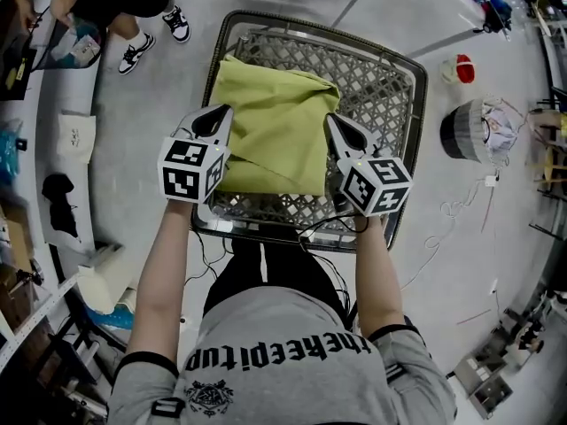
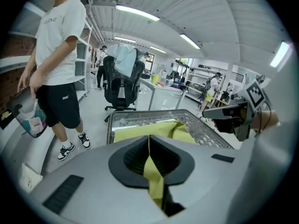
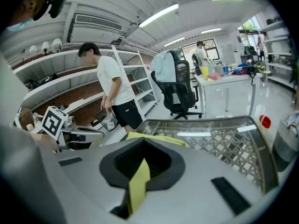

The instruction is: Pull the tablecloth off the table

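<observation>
A yellow-green tablecloth (image 1: 275, 131) lies bunched and folded over on a grey metal mesh table (image 1: 399, 65). My left gripper (image 1: 215, 120) is at the cloth's left edge and my right gripper (image 1: 337, 129) at its right edge, both near the table's front. In the left gripper view the jaws (image 2: 149, 149) are shut with a strip of the cloth (image 2: 155, 181) pinched between the black pads. The right gripper (image 3: 141, 164) is likewise shut on a strip of cloth (image 3: 137, 185). Bare mesh shows at the back and right of the table.
A person in a white shirt and black shorts (image 2: 56, 59) stands beyond the table's far left corner. A black office chair (image 2: 122, 85) stands behind it. On the floor to the right are a grey bin (image 1: 478, 129), a red object (image 1: 464, 67) and loose cables (image 1: 447, 215). Shelving (image 1: 35, 193) runs along the left.
</observation>
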Available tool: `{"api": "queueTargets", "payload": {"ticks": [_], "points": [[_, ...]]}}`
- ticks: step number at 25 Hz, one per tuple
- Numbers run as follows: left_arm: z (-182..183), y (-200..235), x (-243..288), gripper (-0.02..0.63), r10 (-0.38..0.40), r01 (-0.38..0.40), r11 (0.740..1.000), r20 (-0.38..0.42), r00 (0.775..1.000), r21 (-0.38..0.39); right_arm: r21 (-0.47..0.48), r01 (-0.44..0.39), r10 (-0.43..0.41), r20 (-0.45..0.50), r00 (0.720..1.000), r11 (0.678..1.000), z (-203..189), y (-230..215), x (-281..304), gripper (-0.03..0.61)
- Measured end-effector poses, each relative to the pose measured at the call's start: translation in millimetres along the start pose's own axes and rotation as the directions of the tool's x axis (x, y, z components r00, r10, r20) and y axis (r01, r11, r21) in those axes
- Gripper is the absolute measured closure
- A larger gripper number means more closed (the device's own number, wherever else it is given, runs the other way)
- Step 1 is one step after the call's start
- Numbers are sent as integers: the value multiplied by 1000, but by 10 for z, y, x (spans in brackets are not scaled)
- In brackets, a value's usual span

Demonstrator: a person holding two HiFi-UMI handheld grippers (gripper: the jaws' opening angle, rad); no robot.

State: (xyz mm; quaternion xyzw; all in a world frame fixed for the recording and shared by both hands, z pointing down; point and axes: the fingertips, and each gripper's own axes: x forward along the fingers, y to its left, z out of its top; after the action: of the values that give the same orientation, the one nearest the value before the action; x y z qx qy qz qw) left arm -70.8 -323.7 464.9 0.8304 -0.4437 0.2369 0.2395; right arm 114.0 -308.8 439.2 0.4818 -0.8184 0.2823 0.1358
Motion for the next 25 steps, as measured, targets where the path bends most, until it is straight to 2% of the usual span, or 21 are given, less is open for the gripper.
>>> {"api": "queueTargets", "payload": {"ticks": [6,14,25], "points": [[38,-299,-276,600,-66,66,998,48,997,19,-35,-38,39,36,999,999,-24,339,-209,568],[126,-759,-706,600,-144,130,984,121,982,119,-56,-55,60,84,995,997,-90,738,-595,568],[54,-1234,-1253,600,-218,189,968,185,958,162,-90,-66,78,139,987,994,-251,1217,-1125,568]]}}
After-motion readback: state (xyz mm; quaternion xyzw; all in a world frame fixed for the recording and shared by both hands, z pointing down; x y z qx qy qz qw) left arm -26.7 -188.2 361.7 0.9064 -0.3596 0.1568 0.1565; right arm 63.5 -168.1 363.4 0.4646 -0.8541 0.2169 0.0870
